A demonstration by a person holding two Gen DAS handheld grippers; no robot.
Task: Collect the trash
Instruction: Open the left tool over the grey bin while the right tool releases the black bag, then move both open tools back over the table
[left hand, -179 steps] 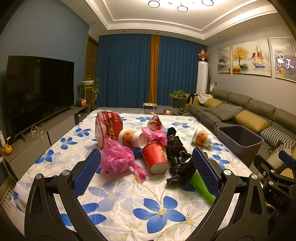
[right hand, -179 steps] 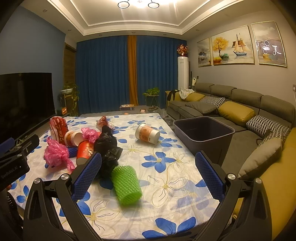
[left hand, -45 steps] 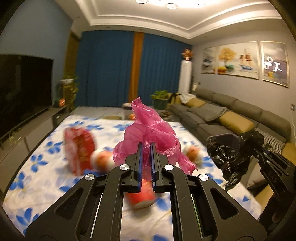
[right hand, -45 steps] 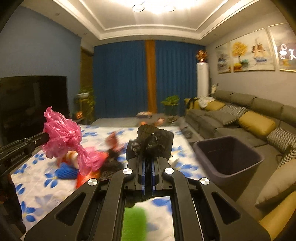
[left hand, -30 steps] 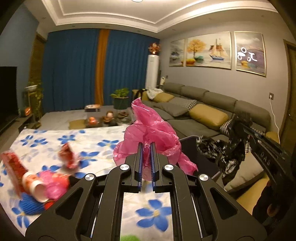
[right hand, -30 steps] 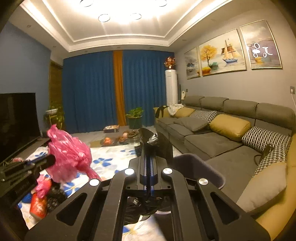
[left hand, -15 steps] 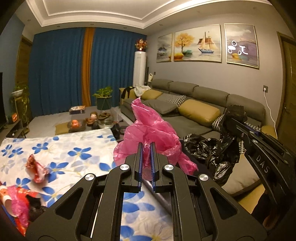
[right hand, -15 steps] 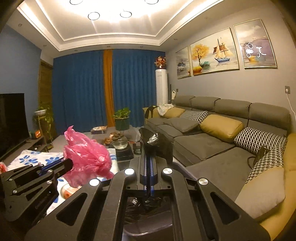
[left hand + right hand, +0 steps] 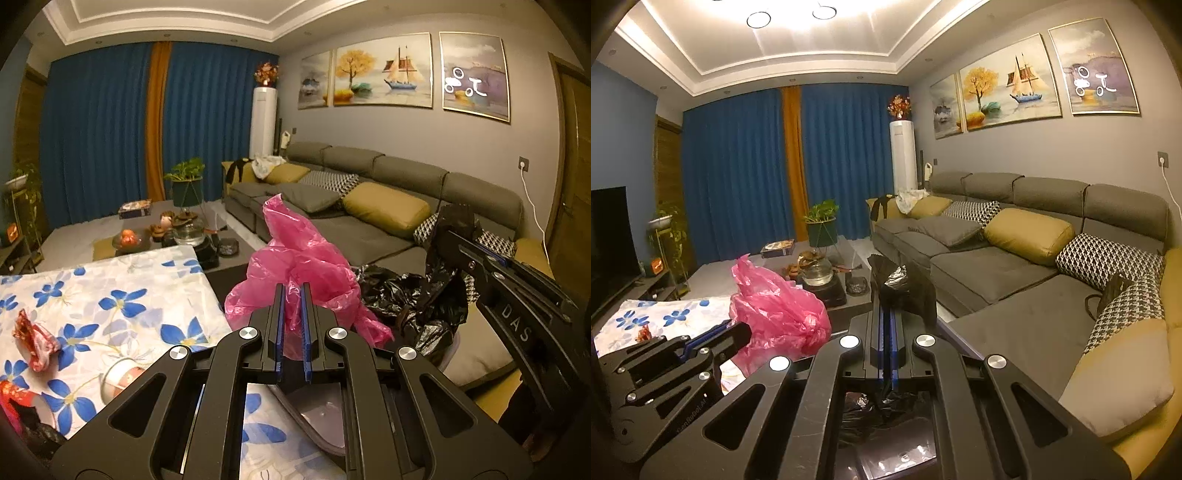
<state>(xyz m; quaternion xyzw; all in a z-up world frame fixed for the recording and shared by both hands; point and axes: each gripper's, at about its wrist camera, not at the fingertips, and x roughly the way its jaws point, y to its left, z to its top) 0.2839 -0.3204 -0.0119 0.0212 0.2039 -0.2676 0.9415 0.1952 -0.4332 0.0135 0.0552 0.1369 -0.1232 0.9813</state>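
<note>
My left gripper [image 9: 291, 295] is shut on a crumpled pink plastic bag [image 9: 303, 273], held in the air past the table's right edge and over the grey trash bin [image 9: 317, 413]. My right gripper [image 9: 885, 295] is shut on a black plastic bag [image 9: 905, 288], which hangs down over the bin's opening [image 9: 886, 454]. The left wrist view shows the black bag [image 9: 417, 306] dangling from the right gripper [image 9: 458, 236], just right of the pink bag. The pink bag also shows in the right wrist view [image 9: 775, 314].
The flower-print table [image 9: 110, 295] at the left holds a paper cup [image 9: 118, 376], a red crumpled wrapper [image 9: 33, 339] and more trash at the lower left edge. A grey sofa [image 9: 1015, 280] with cushions runs along the right. A low tea table [image 9: 177, 236] stands beyond.
Both grippers took a bag off the table, then swung right with it, away from the trash pile. In the last half second they moved a little further over the bin.
</note>
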